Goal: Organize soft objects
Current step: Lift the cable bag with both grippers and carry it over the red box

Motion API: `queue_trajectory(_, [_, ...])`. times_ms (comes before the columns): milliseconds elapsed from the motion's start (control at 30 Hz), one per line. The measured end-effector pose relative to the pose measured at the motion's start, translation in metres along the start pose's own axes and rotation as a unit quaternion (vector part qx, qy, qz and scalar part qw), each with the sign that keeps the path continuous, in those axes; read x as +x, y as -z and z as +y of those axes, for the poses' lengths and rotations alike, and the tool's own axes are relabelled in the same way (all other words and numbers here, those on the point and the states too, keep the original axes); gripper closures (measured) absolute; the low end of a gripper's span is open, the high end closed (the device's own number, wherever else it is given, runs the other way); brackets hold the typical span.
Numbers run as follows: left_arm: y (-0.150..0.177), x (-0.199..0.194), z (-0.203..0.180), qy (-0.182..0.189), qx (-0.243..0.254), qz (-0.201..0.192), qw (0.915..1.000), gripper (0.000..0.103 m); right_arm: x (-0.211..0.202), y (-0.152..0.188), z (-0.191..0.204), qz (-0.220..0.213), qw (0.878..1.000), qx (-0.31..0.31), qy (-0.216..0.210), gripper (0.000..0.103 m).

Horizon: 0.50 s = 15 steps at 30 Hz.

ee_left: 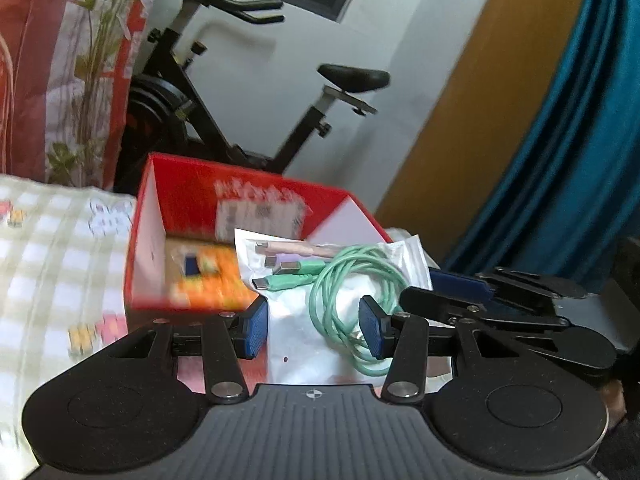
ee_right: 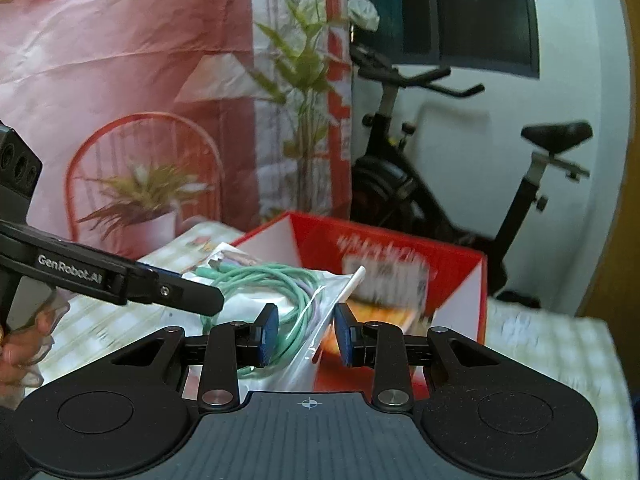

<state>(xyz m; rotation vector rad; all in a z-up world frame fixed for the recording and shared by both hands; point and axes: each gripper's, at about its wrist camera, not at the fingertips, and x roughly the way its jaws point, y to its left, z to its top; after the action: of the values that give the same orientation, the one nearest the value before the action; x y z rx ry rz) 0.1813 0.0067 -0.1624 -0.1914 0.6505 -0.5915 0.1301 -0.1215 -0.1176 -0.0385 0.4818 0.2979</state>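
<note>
A clear plastic bag [ee_left: 296, 320] of coiled green cable [ee_left: 348, 280] with USB plugs hangs in the air in front of a red box [ee_left: 248, 184]. My left gripper [ee_left: 313, 332] is shut on the bag, blue pads on either side of it. My right gripper [ee_left: 424, 290] comes in from the right and pinches the bag's right edge. In the right wrist view the bag [ee_right: 304, 292] and cable [ee_right: 260, 276] pass between the pads of my right gripper [ee_right: 306, 334], and my left gripper [ee_right: 192, 284] clamps the bag's left side. The red box [ee_right: 400, 236] stands just behind.
The box holds an orange packet [ee_left: 208, 280] and stands on a checked tablecloth [ee_left: 48, 260]. An exercise bike [ee_left: 280, 120] is behind the table, a blue curtain [ee_left: 580, 140] to the right, and a pink printed backdrop [ee_right: 120, 80] to the left. A person's hand [ee_right: 20, 344] holds the left gripper.
</note>
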Motion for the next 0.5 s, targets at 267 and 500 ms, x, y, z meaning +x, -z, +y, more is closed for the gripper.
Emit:
queue_trajectory(267, [-0.031,0.046,0.018,-0.05,-0.018,-0.012,0.9985,0.053,0.072,-0.021,-0.014,-0.008,0.997,-0.064,0.036,0.074])
queue_trajectory(500, [-0.023,0.073,0.02,-0.072,-0.002,0.043,0.9965,0.053,0.106,-0.003,-0.026,0.046,0.997,-0.044,0.044,0.074])
